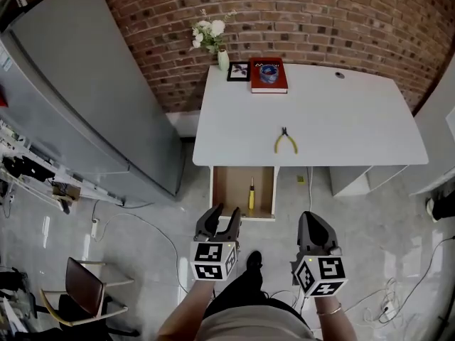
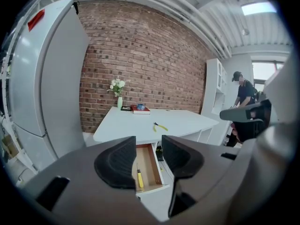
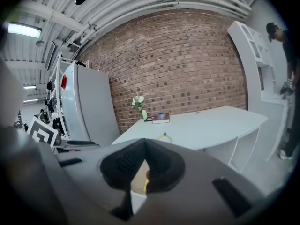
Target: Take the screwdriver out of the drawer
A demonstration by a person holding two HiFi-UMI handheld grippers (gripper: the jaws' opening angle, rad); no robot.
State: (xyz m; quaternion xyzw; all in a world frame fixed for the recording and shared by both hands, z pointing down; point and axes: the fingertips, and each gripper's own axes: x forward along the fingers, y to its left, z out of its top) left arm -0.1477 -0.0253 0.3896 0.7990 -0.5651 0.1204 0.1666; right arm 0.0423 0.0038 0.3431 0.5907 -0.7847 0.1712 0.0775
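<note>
The screwdriver, with a yellow handle, lies in the open wooden drawer under the front edge of the white table. My left gripper hovers just in front of the drawer, open and empty. In the left gripper view the screwdriver and drawer show through the gap of the left gripper. My right gripper is to the right of the drawer, shut with nothing in it. In the right gripper view the right gripper has its tips together, and a sliver of yellow handle shows below.
Yellow pliers lie on the table. A red book, a small picture frame and a vase of flowers stand at its back. A grey refrigerator stands left, a chair lower left. A person stands far right.
</note>
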